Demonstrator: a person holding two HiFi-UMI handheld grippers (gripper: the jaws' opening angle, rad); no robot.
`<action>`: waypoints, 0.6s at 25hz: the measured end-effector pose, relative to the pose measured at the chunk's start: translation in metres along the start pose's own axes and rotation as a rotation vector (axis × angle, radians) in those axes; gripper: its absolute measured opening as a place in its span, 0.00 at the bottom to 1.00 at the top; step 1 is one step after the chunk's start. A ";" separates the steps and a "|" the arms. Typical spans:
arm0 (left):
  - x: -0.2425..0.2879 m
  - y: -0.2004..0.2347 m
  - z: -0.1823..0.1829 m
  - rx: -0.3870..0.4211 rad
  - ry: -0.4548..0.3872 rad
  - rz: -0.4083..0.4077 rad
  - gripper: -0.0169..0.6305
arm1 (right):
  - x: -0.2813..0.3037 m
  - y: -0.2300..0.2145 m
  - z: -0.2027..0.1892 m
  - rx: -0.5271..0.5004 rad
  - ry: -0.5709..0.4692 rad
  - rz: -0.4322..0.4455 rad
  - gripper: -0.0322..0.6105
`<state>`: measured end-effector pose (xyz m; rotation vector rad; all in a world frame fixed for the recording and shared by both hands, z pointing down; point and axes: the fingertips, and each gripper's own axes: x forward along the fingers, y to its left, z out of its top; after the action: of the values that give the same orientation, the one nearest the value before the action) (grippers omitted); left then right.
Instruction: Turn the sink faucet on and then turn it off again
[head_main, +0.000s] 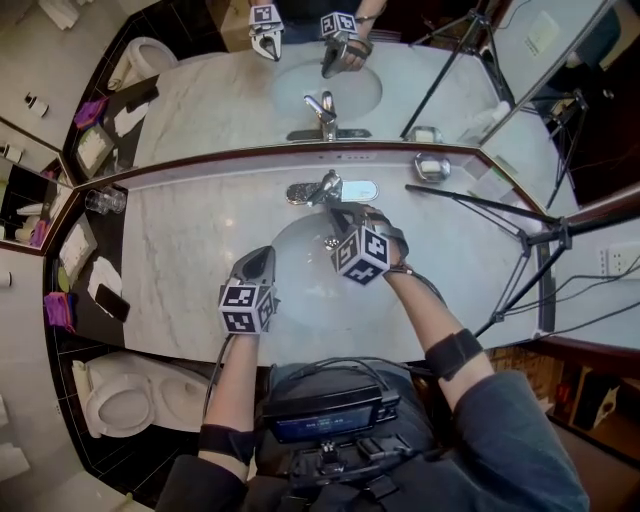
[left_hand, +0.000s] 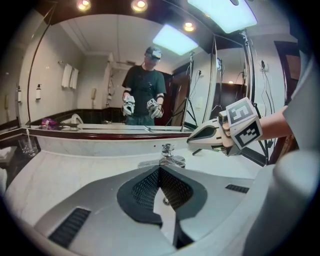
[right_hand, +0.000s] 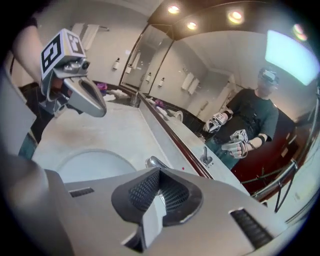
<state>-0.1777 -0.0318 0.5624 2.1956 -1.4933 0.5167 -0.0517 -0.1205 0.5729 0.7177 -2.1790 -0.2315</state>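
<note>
The chrome single-lever sink faucet stands at the back rim of the white oval basin, just ahead of the right gripper, its spout's long axis running from the mirror wall out over the bowl toward the person. That gripper is pressed together on nothing and clear of the lever, so the step is probably best done by nudging the lever slowly with the closed tips. The left gripper, likewise closed and empty, hangs over the basin's near-left edge.
</note>
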 end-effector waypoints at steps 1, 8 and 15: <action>-0.003 -0.001 0.001 -0.002 -0.002 0.002 0.03 | -0.008 0.000 -0.003 0.053 -0.014 -0.004 0.08; -0.016 -0.008 0.011 -0.006 -0.032 0.002 0.03 | -0.062 -0.004 -0.025 0.453 -0.115 -0.026 0.08; -0.023 -0.016 0.015 -0.014 -0.049 -0.014 0.03 | -0.105 -0.012 -0.066 0.791 -0.231 -0.038 0.08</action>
<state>-0.1702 -0.0168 0.5351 2.2216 -1.5015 0.4496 0.0565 -0.0662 0.5427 1.2041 -2.4711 0.5951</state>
